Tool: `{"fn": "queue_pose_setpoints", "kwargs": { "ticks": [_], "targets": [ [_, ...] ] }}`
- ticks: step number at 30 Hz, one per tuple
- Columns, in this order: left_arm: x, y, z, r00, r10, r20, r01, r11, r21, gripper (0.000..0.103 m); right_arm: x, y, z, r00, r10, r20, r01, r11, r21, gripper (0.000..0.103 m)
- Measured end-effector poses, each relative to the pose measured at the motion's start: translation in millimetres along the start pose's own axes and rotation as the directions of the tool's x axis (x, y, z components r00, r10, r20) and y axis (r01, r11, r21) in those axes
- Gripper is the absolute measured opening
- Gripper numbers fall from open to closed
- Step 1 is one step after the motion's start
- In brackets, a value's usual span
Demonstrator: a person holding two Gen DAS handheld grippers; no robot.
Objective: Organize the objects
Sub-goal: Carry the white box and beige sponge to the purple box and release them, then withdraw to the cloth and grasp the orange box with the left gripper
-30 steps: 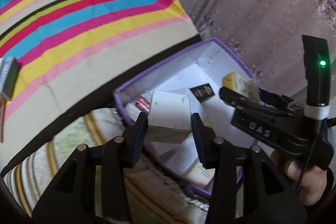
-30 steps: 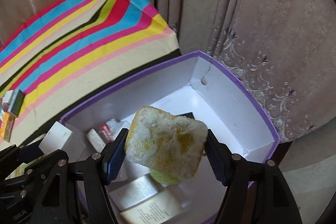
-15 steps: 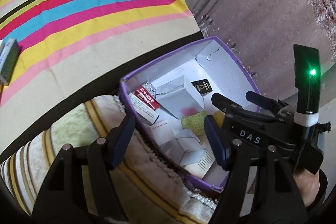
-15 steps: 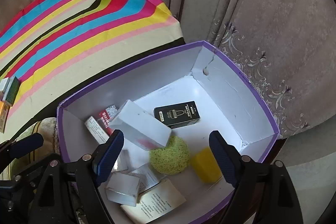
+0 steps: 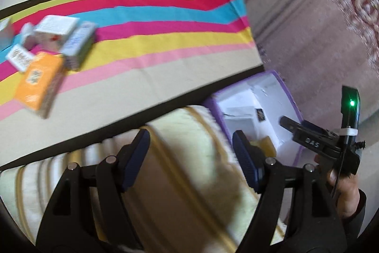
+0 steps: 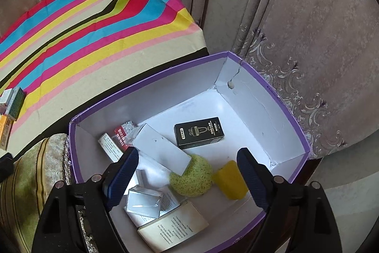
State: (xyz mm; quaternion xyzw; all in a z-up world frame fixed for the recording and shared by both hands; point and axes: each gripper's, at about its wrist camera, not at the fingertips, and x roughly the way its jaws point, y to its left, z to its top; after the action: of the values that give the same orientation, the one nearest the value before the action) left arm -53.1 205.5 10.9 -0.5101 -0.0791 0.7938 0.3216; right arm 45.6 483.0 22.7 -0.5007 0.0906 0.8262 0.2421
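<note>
Striped tablecloth (image 6: 94, 39), purple box (image 6: 279, 96) below empty right tool (image 6: 187, 170)

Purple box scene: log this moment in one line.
left gripper: open, empty | right gripper: open, empty, above purple box | yellow sponge: in box

Black tongs (image 6: 186, 172), blue ribbed pads (image 6: 122, 172)

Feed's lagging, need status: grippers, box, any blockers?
Left gripper open, empty. Right gripper open, empty, over purple box. Sponge inside. Cartons on striped cloth. Nothing blocking.
</note>
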Motion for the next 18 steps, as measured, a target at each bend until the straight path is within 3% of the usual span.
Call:
{"fn": "queue_pose_setpoints", "kwargs": {
  "ticks": [11,18],
  "targets": [
    [-43,72,-8,0.992,0.110,0.057,-0.103,0.987,-0.123,0.075,9,3,-7,0.999,0.036,-0.026,-0.036,0.999,0.007,0.086],
    [-62,118,-10,0.979,0.190,0.068,-0.170,0.957,-0.234,0.075,6,44,-7,0.992,0.125,-0.030,-0.126,0.990,-0.056,0.086]
  ]
}}
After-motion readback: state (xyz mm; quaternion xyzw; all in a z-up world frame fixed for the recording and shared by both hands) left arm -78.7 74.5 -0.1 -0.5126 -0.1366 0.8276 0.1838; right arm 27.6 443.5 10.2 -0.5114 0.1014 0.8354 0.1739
